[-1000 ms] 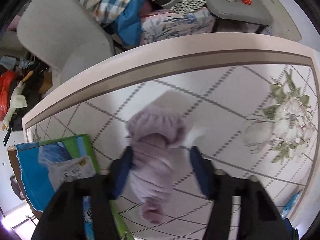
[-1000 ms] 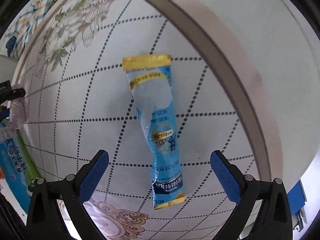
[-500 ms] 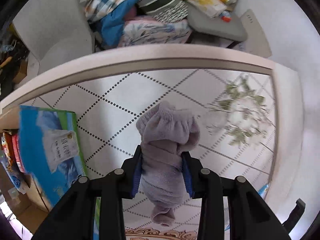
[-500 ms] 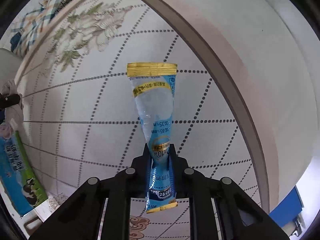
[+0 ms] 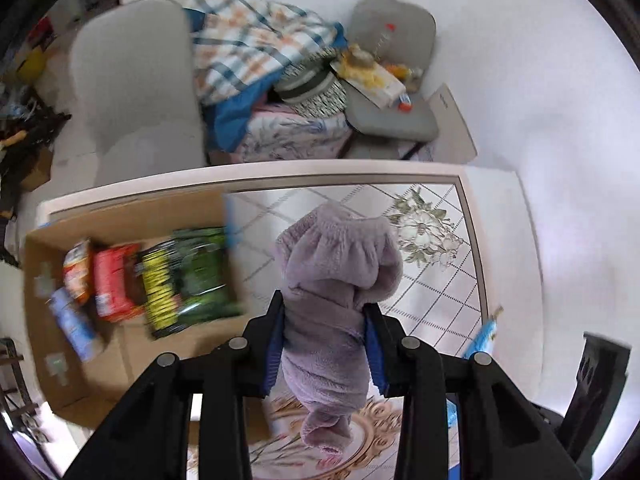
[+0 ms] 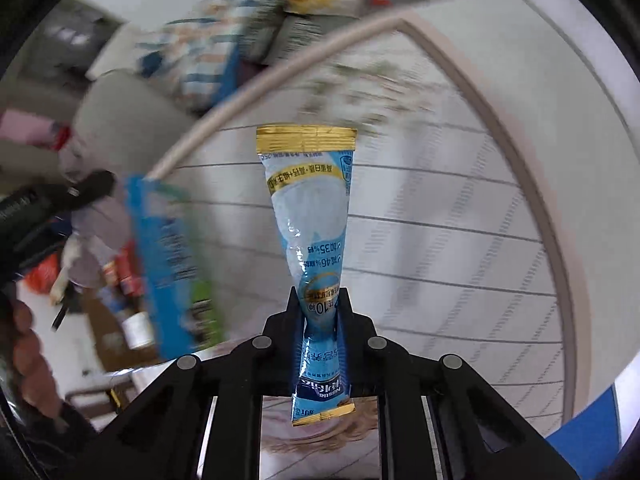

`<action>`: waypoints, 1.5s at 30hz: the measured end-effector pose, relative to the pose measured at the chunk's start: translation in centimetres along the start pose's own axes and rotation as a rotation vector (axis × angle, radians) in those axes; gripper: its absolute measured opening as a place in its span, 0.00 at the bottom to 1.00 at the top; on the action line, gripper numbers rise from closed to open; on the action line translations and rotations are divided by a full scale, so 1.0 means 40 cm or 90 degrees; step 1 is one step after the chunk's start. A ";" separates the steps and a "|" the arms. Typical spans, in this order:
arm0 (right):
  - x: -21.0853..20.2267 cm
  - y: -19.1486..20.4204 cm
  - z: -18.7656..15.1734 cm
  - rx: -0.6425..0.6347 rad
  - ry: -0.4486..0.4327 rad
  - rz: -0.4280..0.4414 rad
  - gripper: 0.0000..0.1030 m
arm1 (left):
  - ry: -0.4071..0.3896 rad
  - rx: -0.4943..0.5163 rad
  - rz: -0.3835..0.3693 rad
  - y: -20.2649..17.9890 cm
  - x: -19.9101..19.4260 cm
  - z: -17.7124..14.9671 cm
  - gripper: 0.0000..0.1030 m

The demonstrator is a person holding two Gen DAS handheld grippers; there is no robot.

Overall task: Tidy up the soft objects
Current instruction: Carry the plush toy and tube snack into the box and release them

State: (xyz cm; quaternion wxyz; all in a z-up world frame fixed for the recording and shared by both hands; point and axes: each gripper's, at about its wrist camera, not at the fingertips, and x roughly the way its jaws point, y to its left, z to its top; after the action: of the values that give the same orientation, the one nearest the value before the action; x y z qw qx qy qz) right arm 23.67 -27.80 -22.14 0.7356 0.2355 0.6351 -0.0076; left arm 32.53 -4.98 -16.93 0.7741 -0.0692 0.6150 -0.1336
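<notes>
My left gripper [image 5: 323,316] is shut on a fuzzy lilac sock [image 5: 336,280] and holds it lifted above the patterned table [image 5: 440,276]. My right gripper [image 6: 319,300] is shut on a blue sachet with gold ends [image 6: 310,216] and holds it up off the table [image 6: 460,248]. An open cardboard box [image 5: 120,216] with blue flaps stands at the table's left; it holds several snack packets [image 5: 188,276]. In the right wrist view the box flap [image 6: 168,256] and the left gripper with the sock [image 6: 96,220] show at left, blurred.
Beyond the table's far edge stand a grey chair [image 5: 136,92], a pile of bedding and clothes [image 5: 260,60] and a grey seat with clutter [image 5: 384,96]. The white wall [image 5: 540,80] is to the right. A person's hand [image 6: 32,360] is at the lower left.
Both grippers closed on their items, sock and sachet, and lifted them off the table. Both have swung left toward the cardboard box, which now shows its inside.
</notes>
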 end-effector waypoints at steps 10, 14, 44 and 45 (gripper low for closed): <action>0.051 0.441 -0.112 -0.073 0.013 0.104 0.15 | -0.037 -0.129 0.072 0.401 -0.166 -0.141 0.32; 0.137 0.541 -0.142 -0.013 0.016 0.124 0.15 | -0.035 -0.156 0.086 0.498 -0.171 -0.177 0.32; 0.277 0.698 -0.224 -0.210 0.021 -0.125 0.81 | 0.015 -0.113 0.150 0.653 -0.140 -0.250 0.96; 0.273 0.697 -0.229 -0.221 0.015 -0.136 0.85 | 0.012 -0.111 0.157 0.650 -0.144 -0.256 0.97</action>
State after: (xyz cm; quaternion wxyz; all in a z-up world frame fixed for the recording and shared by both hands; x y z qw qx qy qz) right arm 25.90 3.38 -23.74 0.7527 0.0368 0.6568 0.0266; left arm 24.54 22.10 -21.02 0.7697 -0.0590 0.6355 0.0154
